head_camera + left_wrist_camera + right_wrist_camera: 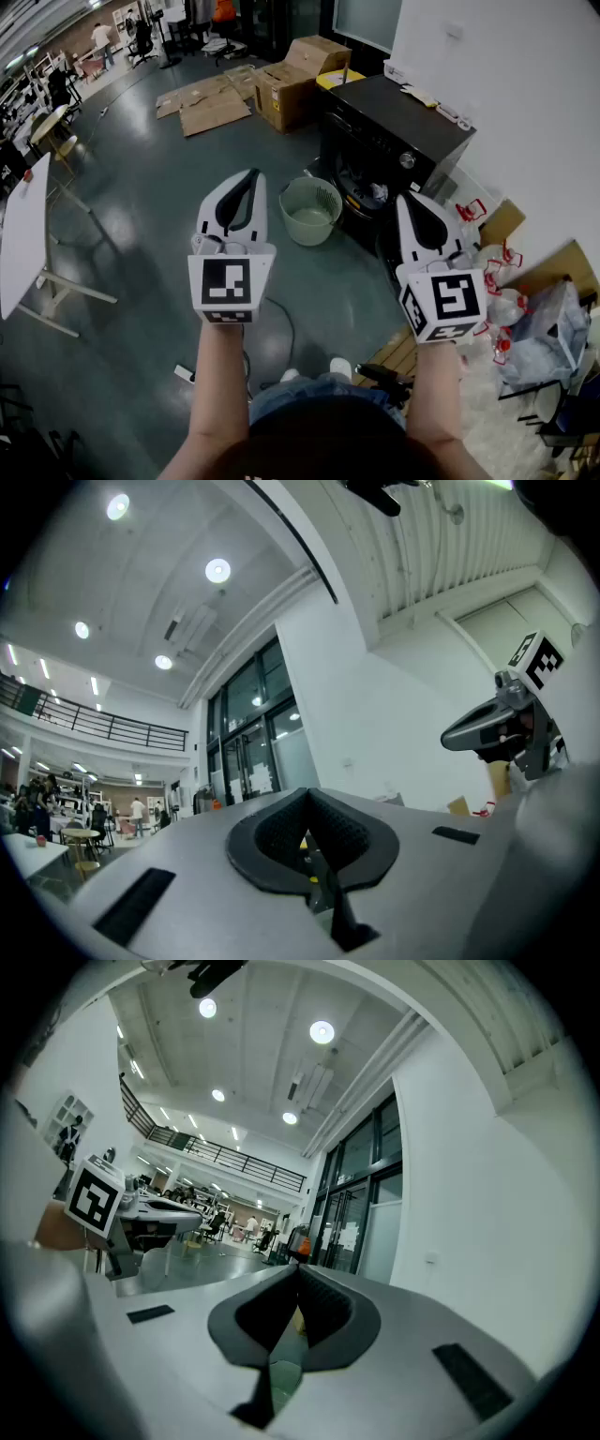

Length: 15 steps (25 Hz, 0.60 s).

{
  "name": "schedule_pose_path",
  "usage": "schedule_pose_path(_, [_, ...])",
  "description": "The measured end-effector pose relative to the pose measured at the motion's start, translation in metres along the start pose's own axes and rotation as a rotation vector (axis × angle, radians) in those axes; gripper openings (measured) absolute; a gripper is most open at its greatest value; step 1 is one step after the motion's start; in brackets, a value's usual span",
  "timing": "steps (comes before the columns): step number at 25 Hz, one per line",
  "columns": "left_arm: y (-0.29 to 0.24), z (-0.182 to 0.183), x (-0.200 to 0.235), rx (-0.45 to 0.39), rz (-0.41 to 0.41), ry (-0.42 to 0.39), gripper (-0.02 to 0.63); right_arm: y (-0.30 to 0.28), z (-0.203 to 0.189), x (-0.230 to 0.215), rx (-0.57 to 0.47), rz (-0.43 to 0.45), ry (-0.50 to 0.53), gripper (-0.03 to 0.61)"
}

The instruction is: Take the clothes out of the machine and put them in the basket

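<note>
Head view: cardboard boxes beyond basket and machine; left gripper, right gripper fingers clenched empty.

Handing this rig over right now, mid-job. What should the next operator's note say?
Left gripper: shut, empty, held in the air.
Right gripper: shut, empty, beside it.
Washing machine: black, ahead; clothes seem to show in its drum.
Basket: green, on the floor in front of the machine, looks empty.
Done: nothing visible yet.
Left: take the clothes out, put them in the basket.
</note>
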<state>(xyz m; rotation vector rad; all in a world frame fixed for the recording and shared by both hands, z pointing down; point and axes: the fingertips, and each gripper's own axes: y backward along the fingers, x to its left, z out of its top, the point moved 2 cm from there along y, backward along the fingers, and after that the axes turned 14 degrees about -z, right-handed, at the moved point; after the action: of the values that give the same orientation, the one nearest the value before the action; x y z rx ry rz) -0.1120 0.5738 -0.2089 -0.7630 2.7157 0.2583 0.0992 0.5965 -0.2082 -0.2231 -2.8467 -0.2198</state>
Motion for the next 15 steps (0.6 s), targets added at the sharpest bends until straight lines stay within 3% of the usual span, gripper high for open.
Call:
schedule_pose_path(5, [0.003,0.000,0.000,-0.005,-0.029,-0.001,0.003,0.000,0.003,0.008,0.010,-0.012,0.010,-0.002])
schedule_pose_path(10, [0.008,-0.008,0.007,0.009,-0.021,0.022,0.003,0.001,-0.003,0.009,0.050,-0.051,-0.061,0.008])
schedule_pose_path(11, [0.008,-0.011,0.009,0.018,-0.018,0.042,0.013,0.001,-0.003,0.010,0.056,-0.043,-0.077,0.119])
schedule_pose_path(12, [0.008,-0.014,0.011,0.027,-0.021,0.066,0.121,0.000,-0.003,0.012,0.055,-0.038,-0.096,0.275])
schedule_pose_path(13, [0.007,-0.016,0.012,0.032,-0.028,0.089,0.383,0.000,-0.001,0.012,0.046,-0.044,-0.118,0.391])
schedule_pose_path(14, [0.007,-0.017,0.013,0.028,-0.027,0.106,0.526,0.000,0.001,0.011,0.035,-0.061,-0.136,0.485])
schedule_pose_path(15, [0.009,-0.017,0.016,0.020,-0.016,0.116,0.534,0.001,0.002,0.010,0.030,-0.082,-0.148,0.552])
